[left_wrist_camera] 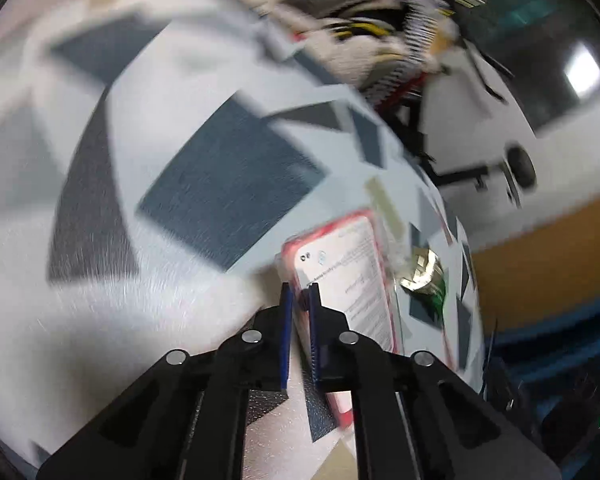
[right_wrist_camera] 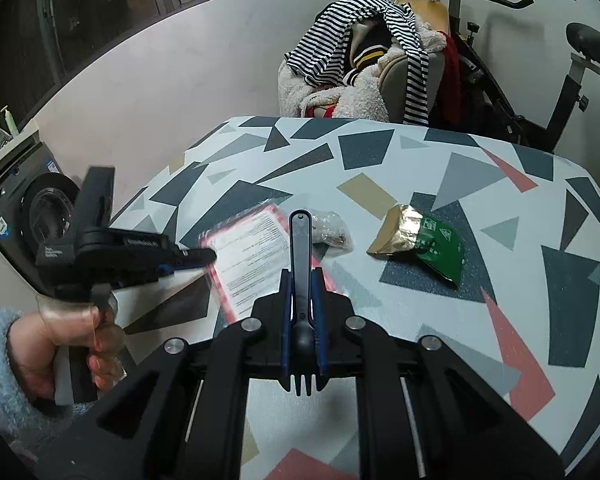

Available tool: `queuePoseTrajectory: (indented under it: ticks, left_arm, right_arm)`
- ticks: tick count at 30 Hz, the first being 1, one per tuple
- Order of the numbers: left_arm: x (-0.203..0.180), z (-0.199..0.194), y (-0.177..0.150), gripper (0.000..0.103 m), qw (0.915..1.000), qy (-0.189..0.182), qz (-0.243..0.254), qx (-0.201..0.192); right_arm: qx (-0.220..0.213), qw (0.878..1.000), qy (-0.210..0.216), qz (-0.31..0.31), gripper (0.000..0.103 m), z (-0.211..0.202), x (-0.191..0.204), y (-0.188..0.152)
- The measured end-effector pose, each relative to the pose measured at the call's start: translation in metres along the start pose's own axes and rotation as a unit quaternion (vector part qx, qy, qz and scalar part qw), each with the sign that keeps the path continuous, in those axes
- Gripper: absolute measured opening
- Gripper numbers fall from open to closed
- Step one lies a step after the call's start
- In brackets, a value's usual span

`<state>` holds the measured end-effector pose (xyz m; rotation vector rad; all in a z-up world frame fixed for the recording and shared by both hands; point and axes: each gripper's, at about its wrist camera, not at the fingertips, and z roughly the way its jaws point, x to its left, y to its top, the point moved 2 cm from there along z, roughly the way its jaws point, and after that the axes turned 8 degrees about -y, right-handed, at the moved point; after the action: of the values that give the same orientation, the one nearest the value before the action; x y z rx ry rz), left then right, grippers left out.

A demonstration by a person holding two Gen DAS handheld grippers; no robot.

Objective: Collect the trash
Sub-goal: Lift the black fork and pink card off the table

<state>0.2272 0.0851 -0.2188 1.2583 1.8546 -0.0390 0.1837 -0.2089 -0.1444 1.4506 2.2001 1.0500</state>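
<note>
I see a table (right_wrist_camera: 440, 152) covered in a cloth of grey, blue, pink and tan shapes. Nearest, my right gripper (right_wrist_camera: 302, 276) is clamped on a black fork (right_wrist_camera: 300, 248), tines toward the camera. My left gripper (left_wrist_camera: 300, 292), held in a hand (right_wrist_camera: 60, 344) with a fuzzy blue sleeve, is closed on the near edge of a red-bordered plastic packet (right_wrist_camera: 256, 248) by the table's left edge. Just beyond lies a clear crumpled wrapper (right_wrist_camera: 332, 228); toward the right side, a gold-and-green foil bag (right_wrist_camera: 420, 240). Past the far edge stand a chair heaped with clothes (right_wrist_camera: 364, 64) and an exercise bike (right_wrist_camera: 560, 80); a washer (right_wrist_camera: 32, 208) sits left. The left view is badly blurred.
</note>
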Motion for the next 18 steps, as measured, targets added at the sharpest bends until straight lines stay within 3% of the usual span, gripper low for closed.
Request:
queuePoseTrajectory:
  ticks: [3, 7, 10, 18]
  left_arm:
    - [-0.031, -0.025, 0.004, 0.006, 0.9954, 0.002, 0.094, -0.018]
    - [-0.060, -0.049, -0.001, 0.005, 0.9838, 0.006, 0.177, -0.030]
    - [-0.073, -0.065, -0.007, 0.005, 0.9780, 0.011, 0.205, -0.036]
    - [-0.086, -0.098, -0.033, 0.005, 0.9721, -0.013, 0.231, -0.036]
  right_arm:
    - [-0.007, 1.000, -0.001, 0.005, 0.014, -0.008, -0.002, -0.003]
    - [-0.016, 1.000, 0.000, 0.016, 0.014, -0.019, -0.006, -0.005]
    - [-0.020, 1.000, -0.001, 0.022, 0.014, -0.026, -0.007, -0.007]
    - [-0.022, 0.999, -0.006, 0.026, 0.014, -0.047, -0.002, -0.020]
